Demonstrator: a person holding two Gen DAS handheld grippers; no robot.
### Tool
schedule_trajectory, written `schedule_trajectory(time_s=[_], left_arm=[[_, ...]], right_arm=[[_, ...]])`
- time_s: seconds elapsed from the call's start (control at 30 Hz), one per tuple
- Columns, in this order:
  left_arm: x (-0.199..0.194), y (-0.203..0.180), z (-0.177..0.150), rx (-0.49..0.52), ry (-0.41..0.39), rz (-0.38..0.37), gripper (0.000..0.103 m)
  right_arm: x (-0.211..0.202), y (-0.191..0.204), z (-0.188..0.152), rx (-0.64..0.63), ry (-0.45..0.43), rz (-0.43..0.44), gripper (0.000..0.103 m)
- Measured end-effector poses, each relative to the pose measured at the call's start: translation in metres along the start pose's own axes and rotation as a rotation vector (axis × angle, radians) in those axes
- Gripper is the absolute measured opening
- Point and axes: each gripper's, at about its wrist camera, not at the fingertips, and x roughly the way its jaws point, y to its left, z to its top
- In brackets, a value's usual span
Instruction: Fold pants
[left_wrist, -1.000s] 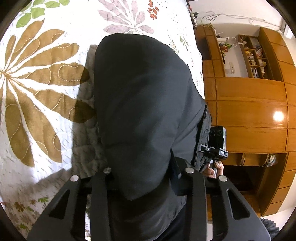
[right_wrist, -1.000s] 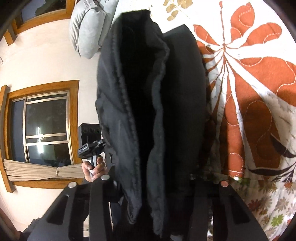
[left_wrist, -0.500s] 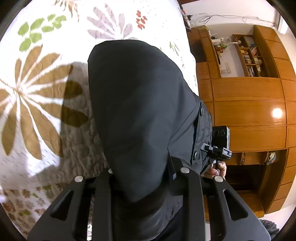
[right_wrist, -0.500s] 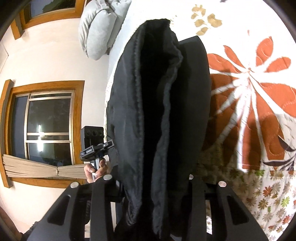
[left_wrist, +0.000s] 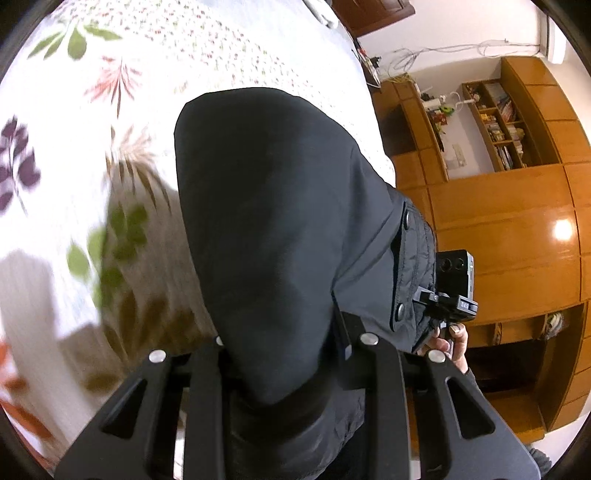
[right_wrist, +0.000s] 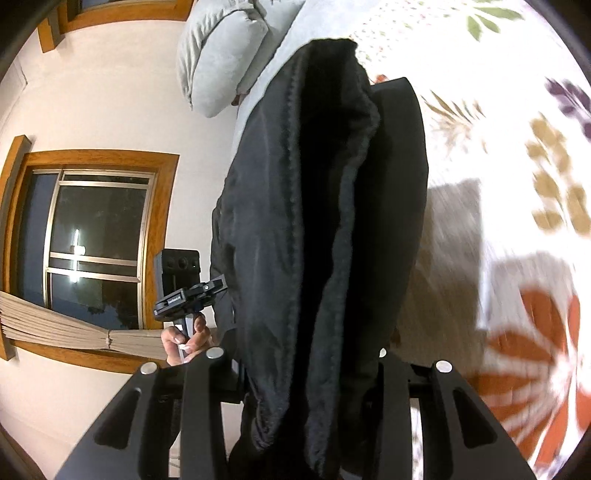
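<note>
Quilted white bedspread with printed leaves and flowers (left_wrist: 240, 55) fills the room below. Above it hang the dark padded pants (left_wrist: 280, 229), doubled over, long axis running toward twelve o'clock from both sets of jaws. The left gripper (left_wrist: 284, 354) is clenched on one end of the held edge, the right gripper (right_wrist: 295, 369) on the other end, both equally near. Lowering that hanging length flat looks like what comes next.

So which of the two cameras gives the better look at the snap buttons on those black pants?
The left wrist view: two round snap buttons sit in plain sight on the pants. The right wrist view shows only the pants' layered dark edges, no buttons.
</note>
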Motion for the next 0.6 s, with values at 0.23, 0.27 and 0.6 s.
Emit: schedule_trajectory(time_s=[0.23,0.27,0.6], left_arm=[[0.002,0.034,0.066,-0.026,-0.011,0.037,0.027],[0.002,0.040,0.073,-0.035,-0.011,0.041,0.027],[0.020,0.104,0.103,-0.123,0.019,0.069,0.028]], right_arm=[[0.049,-0.004,0.065,0.015,0.014,-0.025,0.037],[0.056,-0.005,0.072,0.015,0.017,-0.029,0.037],[0.098,-0.056,0.122,0.056,0.087,-0.085,0.037]])
